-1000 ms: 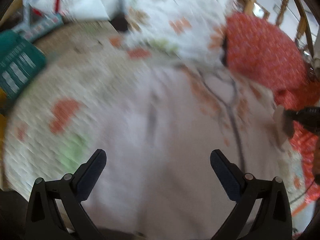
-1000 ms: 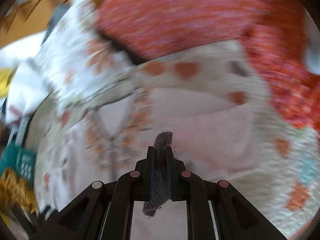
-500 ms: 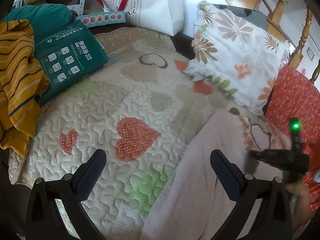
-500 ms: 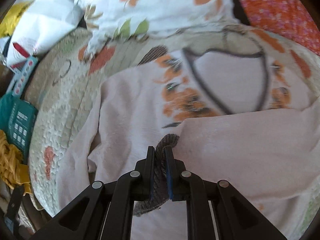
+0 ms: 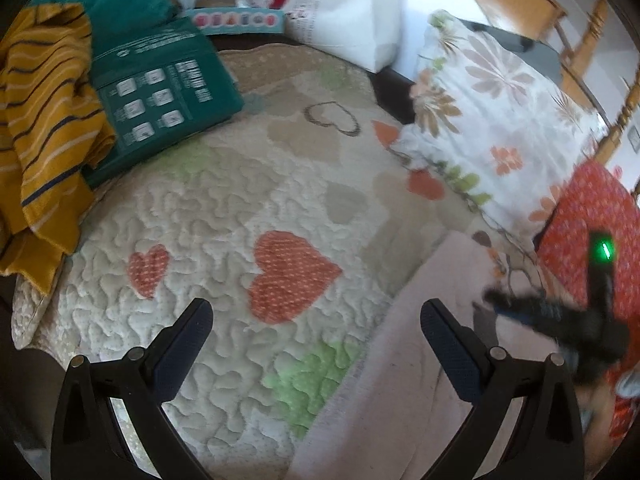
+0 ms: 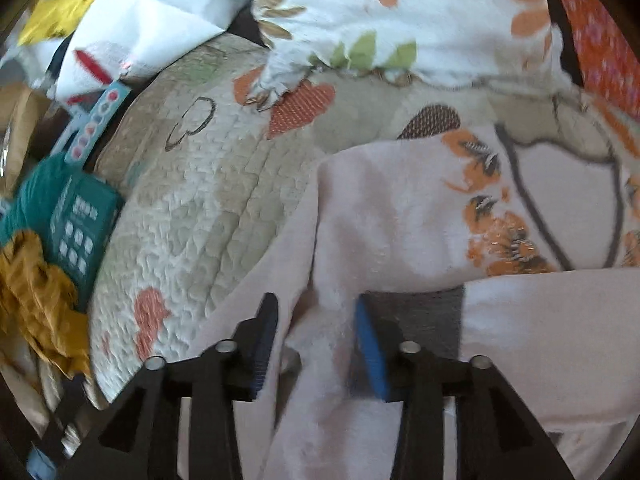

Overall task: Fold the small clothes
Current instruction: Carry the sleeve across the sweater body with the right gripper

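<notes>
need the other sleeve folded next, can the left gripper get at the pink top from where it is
Probably yes: the left gripper is open over the quilt, and the pink top lies uncovered by its right finger.

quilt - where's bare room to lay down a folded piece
Free: the quilt middle, bordered by the green box, floral pillow and pink garment. Crowded: the striped mustard cloth beside the box, and the white bag at the far edge.

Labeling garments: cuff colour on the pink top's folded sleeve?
Grey ribbed cuff on the pale pink top; right wrist view shows it best.
</notes>
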`<state>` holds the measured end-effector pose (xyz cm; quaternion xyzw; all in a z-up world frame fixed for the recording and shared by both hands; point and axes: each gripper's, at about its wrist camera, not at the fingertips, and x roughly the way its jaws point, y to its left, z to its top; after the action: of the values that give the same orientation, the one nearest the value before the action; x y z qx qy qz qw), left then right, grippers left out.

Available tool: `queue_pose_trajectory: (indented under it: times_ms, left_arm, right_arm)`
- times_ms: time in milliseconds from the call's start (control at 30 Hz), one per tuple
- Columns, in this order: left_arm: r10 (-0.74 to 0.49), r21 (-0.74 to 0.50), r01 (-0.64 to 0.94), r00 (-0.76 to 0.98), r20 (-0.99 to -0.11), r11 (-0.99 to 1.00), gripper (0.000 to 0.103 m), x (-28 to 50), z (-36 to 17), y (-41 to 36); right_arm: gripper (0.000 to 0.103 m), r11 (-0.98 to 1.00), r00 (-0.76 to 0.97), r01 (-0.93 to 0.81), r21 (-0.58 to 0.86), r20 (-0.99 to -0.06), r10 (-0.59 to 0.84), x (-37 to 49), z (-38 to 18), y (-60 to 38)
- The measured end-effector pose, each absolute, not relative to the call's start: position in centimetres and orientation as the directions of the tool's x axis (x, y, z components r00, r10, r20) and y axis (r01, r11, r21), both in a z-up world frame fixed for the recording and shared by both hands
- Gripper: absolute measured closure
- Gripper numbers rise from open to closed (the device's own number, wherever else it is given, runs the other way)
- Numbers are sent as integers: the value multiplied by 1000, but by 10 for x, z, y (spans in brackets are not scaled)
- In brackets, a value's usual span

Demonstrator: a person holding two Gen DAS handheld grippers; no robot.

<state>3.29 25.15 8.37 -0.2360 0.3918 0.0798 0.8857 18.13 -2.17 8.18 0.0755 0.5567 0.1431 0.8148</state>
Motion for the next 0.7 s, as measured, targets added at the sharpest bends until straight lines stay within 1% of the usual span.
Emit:
queue_pose_trajectory:
  times_ms: [100, 167, 267, 333, 633, 700]
  left_arm:
    - [-13, -362, -374, 680, -733, 854, 0, 28, 83, 267]
    - [11, -365, -409, 677, -735, 836, 0, 23, 82, 279]
    - [31, -375, -453, 670, -742, 809, 0, 16, 78, 295]
    - [32, -380, -470, 661, -750, 796, 0, 14, 75, 301]
    - [2, -375, -446, 646, -763, 812, 0, 17, 71, 293]
    - [-3, -373, -439, 645, -765, 817, 0, 17, 70, 291]
  right_arm:
    - [58, 945, 328, -226, 237, -895, 303, 155, 84, -14]
    - [58, 928, 306, -290, 233, -896, 321, 130, 83, -7]
    - [57, 874, 237, -392, 285, -887, 396, 78, 76, 6]
    - [57, 845, 194, -429, 320, -881, 432, 50, 67, 13]
    - [57, 768, 89, -429, 476, -823, 561, -28, 37, 26]
    - [57, 765, 70, -431, 479, -827, 557, -41, 30, 31]
